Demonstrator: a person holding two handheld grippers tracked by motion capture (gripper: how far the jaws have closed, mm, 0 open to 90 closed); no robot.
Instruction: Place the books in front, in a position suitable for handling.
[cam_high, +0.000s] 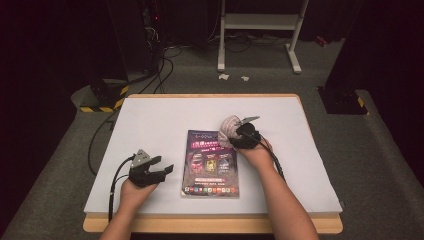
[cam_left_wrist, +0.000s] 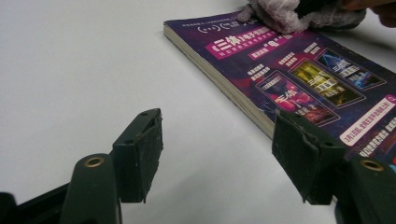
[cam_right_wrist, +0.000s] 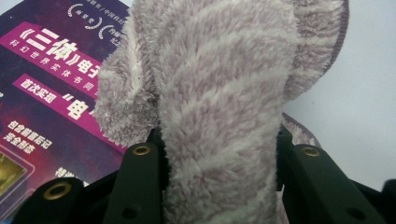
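I have the right gripper (cam_high: 239, 134) pinching the fuzzy cloth (cam_high: 228, 131) on the upper right corner of the book (cam_high: 210, 163) at frame centre — wiping barely begun, most of the cover left — while my left gripper (cam_high: 161, 166) waits spread beside it.

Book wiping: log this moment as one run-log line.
right gripper: shut on cloth | cloth: on book top right corner | left gripper: open, empty, beside book | table: white
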